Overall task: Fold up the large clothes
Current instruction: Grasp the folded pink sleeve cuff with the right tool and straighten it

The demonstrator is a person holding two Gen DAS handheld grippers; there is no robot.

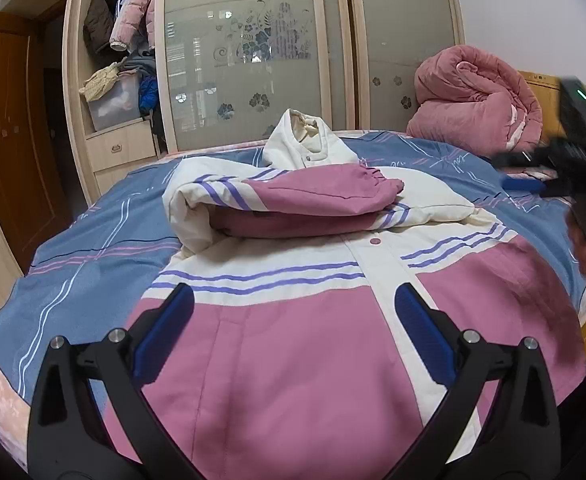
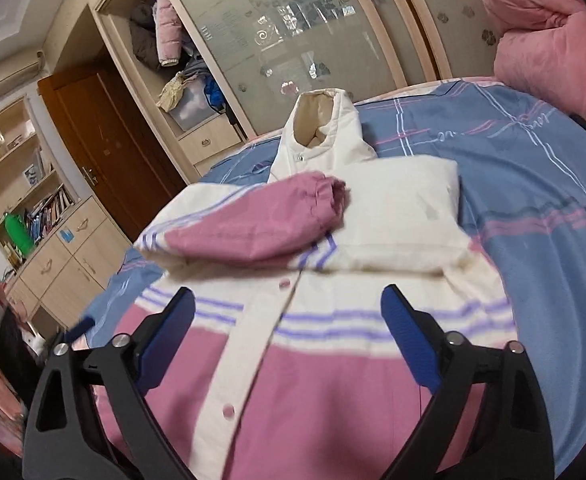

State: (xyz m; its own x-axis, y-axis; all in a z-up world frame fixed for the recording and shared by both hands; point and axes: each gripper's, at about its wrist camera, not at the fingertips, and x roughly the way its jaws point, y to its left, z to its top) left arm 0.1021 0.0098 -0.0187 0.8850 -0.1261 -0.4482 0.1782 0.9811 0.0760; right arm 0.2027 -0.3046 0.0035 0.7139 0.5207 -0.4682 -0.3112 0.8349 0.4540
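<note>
On the bed (image 1: 93,248), your working surface is a blue sheet with pink and white lines. In the left wrist view, bare sheet lies open to the left of the jacket (image 1: 293,340), running to the bed's left edge. The bed's near right edge drops off just beside the jacket's right hem. In the right wrist view, a wide stretch of bare sheet lies to the jacket's right. A rolled pink quilt (image 1: 477,100) occupies the far right corner. The wardrobe (image 1: 253,52) with frosted sliding doors stands just behind the far edge of the bed.

The jacket lies front-up in the middle of the bed, collar (image 2: 325,124) standing upright at the far end, hem toward you. The lower body is pink, the upper body cream, with three purple stripes between. Both sleeves are folded across the chest; the pink cuff (image 2: 329,196) of the upper sleeve rests on the cream panel below the collar. The snap placket runs down the centre.

Your left claw (image 1: 293,320) hangs over the pink lower front, jaws spread wide, holding nothing. Your right claw (image 2: 289,320) hangs over the striped band and placket, jaws equally wide, holding nothing.
</note>
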